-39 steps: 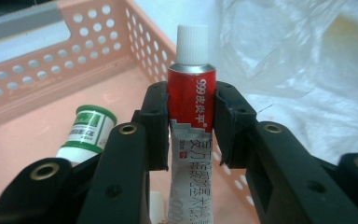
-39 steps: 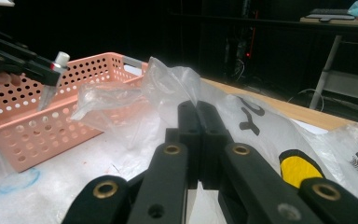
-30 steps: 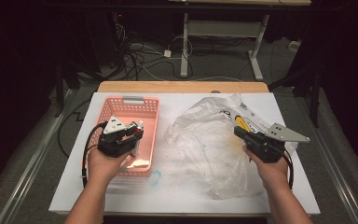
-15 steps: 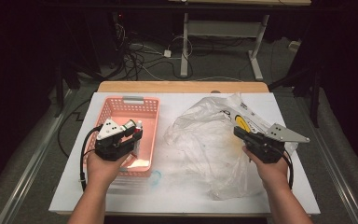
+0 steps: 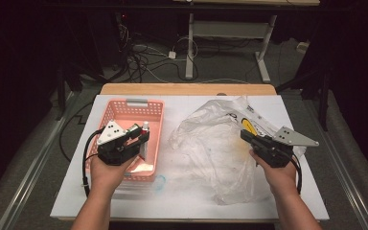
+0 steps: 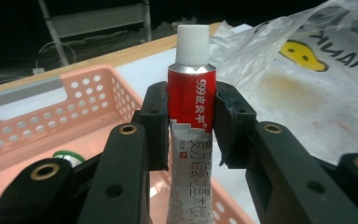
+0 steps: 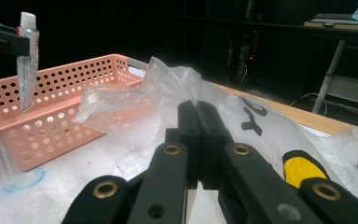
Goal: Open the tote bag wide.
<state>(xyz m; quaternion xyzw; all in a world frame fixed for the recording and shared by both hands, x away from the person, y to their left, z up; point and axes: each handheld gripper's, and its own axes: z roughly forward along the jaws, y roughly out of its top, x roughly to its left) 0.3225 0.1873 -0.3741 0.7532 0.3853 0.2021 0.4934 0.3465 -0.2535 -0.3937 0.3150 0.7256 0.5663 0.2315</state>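
Observation:
My left gripper (image 5: 143,137) hangs over the pink perforated basket (image 5: 160,125), shut on a red and white tube (image 5: 145,128) with a white cap. In the left gripper view the tube (image 6: 191,93) stands upright between the pads, cap end up, with the basket (image 6: 98,107) below. My right gripper (image 5: 246,135) lies on a crumpled clear plastic bag (image 5: 211,143) with a yellow smiley print, and its jaws are shut. In the right gripper view its jaws (image 7: 198,109) meet against the bag (image 7: 168,84); whether film is pinched between them I cannot tell.
A green-capped item (image 6: 67,157) lies inside the basket. The basket and bag rest on a white board (image 5: 182,203) over a wooden table, with a blue ring mark (image 5: 159,181) near the basket's front. Cables and table legs stand on the floor beyond.
The left gripper with the tube has edged slightly left over the basket. The right gripper has not moved.

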